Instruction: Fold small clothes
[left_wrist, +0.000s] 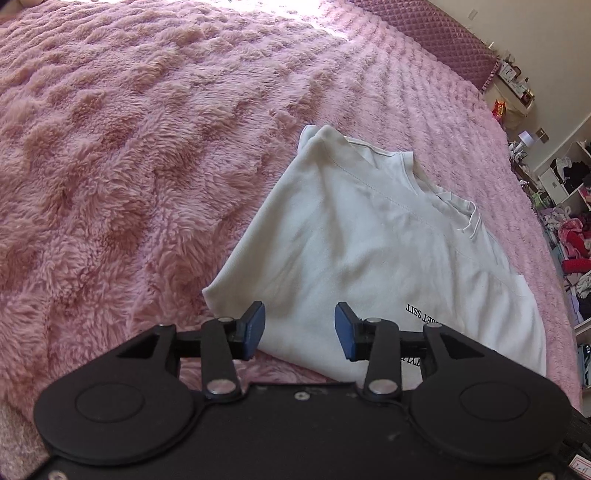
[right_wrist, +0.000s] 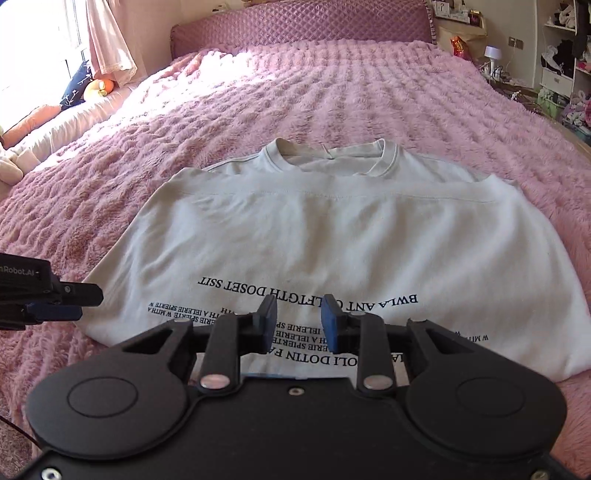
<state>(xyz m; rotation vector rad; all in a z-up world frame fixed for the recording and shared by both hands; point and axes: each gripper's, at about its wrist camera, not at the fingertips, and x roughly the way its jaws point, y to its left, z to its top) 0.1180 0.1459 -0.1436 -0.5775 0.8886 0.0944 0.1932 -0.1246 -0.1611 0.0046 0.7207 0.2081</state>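
Observation:
A white T-shirt (right_wrist: 332, 240) with black printed text lies partly folded on the pink fluffy bedspread (right_wrist: 332, 92), collar toward the headboard. It also shows in the left wrist view (left_wrist: 369, 251). My left gripper (left_wrist: 299, 330) is open and empty, just above the shirt's near left corner; it appears in the right wrist view (right_wrist: 70, 302) at the shirt's left edge. My right gripper (right_wrist: 299, 319) is open and empty, over the shirt's near edge above the printed text.
The bedspread (left_wrist: 147, 147) spreads wide to the left and far side. A quilted purple headboard (right_wrist: 295, 29) stands at the back. Pillows and soft toys (right_wrist: 55, 110) lie at the left by the window. Cluttered shelves (right_wrist: 565, 55) stand at the right.

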